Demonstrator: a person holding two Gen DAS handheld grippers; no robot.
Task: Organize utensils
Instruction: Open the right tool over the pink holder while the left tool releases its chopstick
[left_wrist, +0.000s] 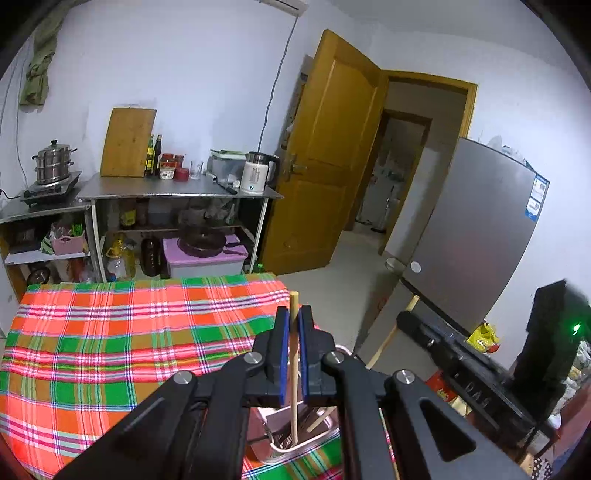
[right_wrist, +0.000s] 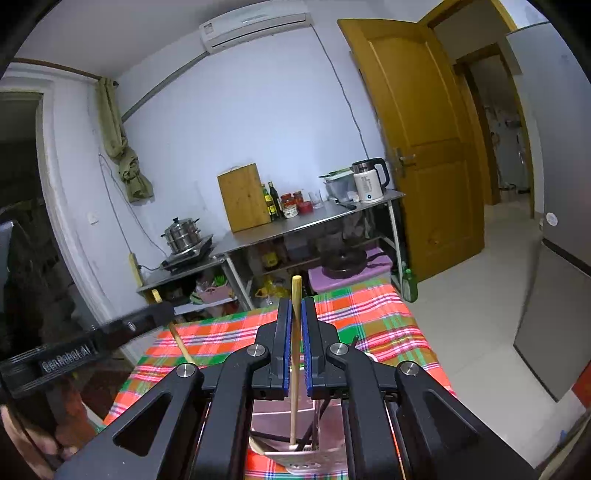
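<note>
My left gripper (left_wrist: 294, 317) is shut on a wooden chopstick (left_wrist: 294, 387) that stands upright, its lower end inside a metal utensil holder (left_wrist: 295, 443) on the plaid tablecloth (left_wrist: 110, 350). My right gripper (right_wrist: 296, 310) is shut on another wooden chopstick (right_wrist: 294, 387), also upright with its lower end in the same holder (right_wrist: 306, 458). The left gripper and its chopstick (right_wrist: 181, 345) show at the left of the right wrist view. The right gripper's body (left_wrist: 461, 354) shows at the right of the left wrist view. Dark utensils also stand in the holder.
Steel kitchen shelves (left_wrist: 177, 192) with a cutting board, bottles, a kettle (left_wrist: 256, 173) and a steamer pot (left_wrist: 53, 164) stand against the far wall. A wooden door (left_wrist: 325, 155) is open. A grey fridge (left_wrist: 472, 236) stands at the right.
</note>
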